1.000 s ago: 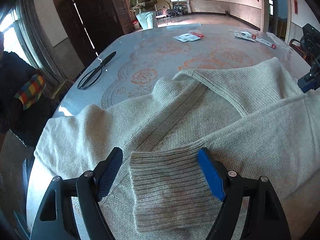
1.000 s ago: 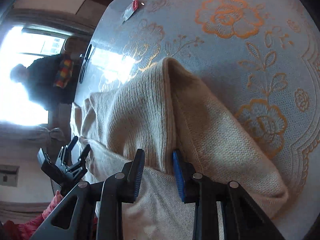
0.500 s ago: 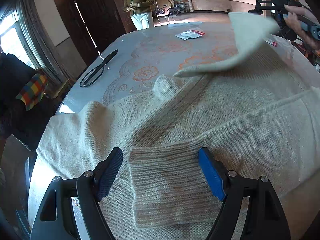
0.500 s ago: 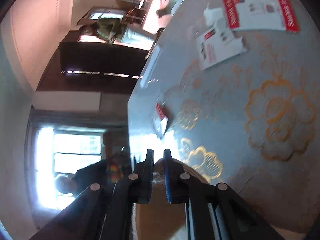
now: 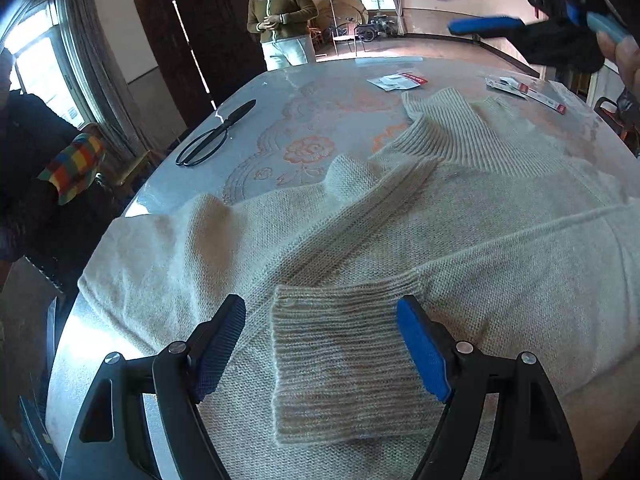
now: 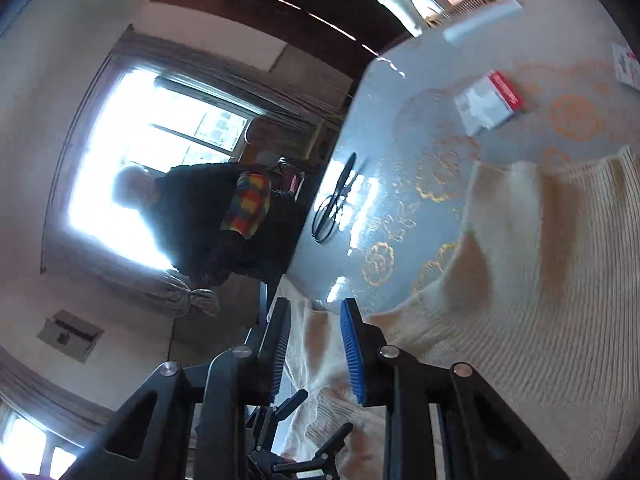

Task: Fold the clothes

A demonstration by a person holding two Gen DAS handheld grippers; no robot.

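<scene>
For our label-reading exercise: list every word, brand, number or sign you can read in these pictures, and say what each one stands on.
No text can be read.
Packet with red strip, far on the table: print too small.
Long red-and-white packet, far right: print too small.
Red-edged packet in the right wrist view: blurred.
Sweater and scissors: no label visible.

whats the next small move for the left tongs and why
Probably close the left tongs on the ribbed cuff: they stand open either side of it, and the sleeve lies across the sweater, ready to be carried into a fold.
</scene>
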